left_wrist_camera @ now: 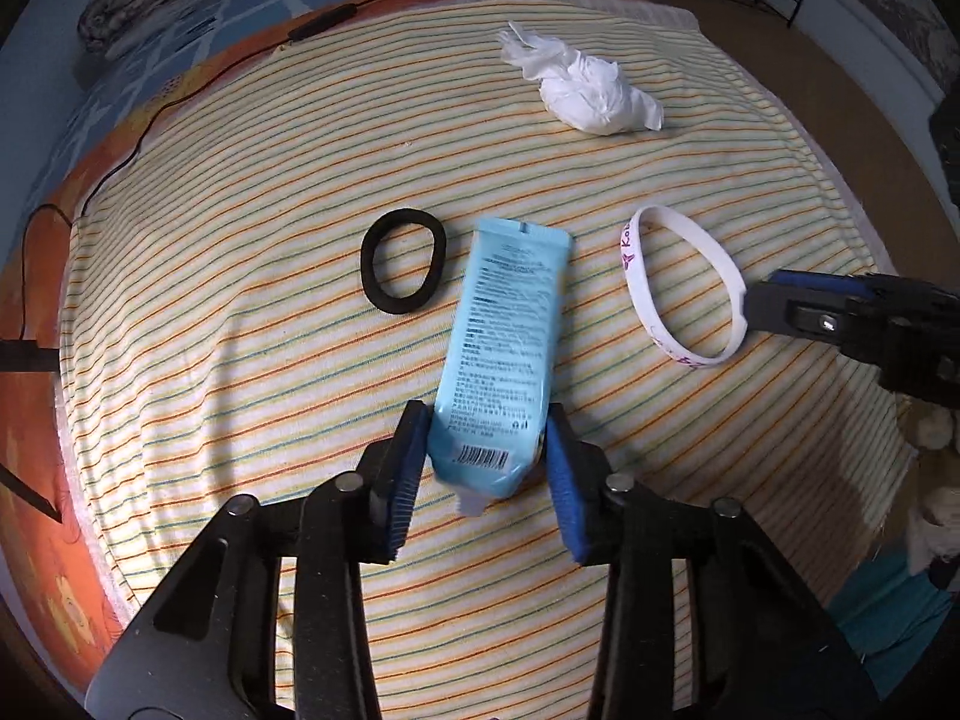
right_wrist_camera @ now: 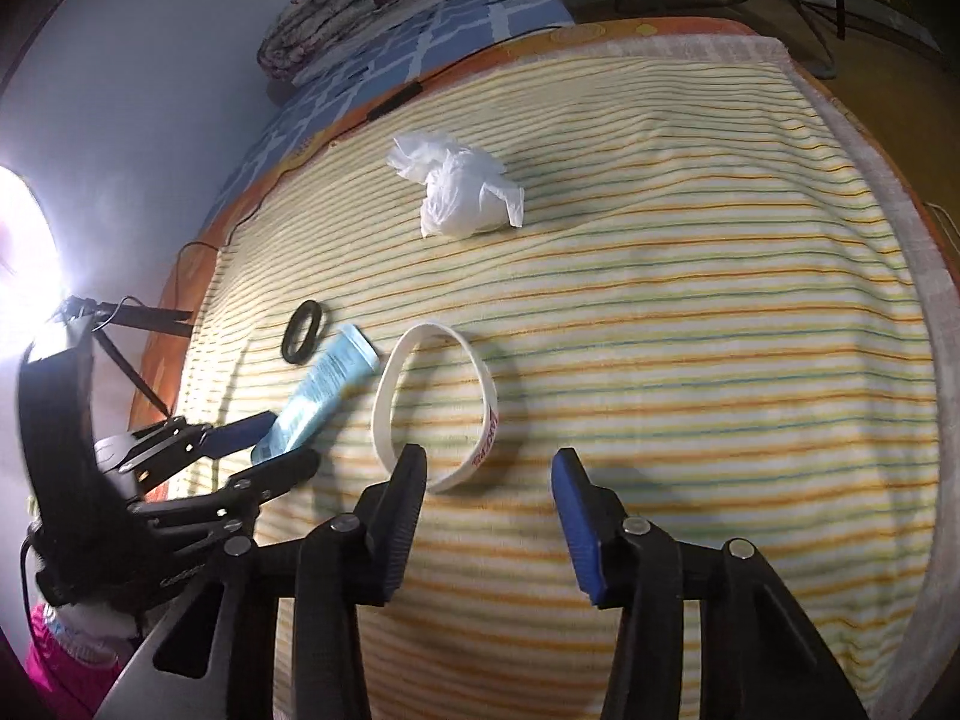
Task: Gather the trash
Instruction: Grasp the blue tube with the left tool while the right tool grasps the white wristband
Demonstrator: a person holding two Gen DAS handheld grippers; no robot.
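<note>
Tube in left claw (pads touching), wristband beside

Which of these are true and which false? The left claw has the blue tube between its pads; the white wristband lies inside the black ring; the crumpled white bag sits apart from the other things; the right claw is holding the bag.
1. The left claw has the blue tube between its pads. True.
2. The white wristband lies inside the black ring. False: they lie apart, with the tube between them.
3. The crumpled white bag sits apart from the other things on the striped cloth. True.
4. The right claw is holding the bag. False: it holds nothing; its jaws stand open at the wristband.
</note>
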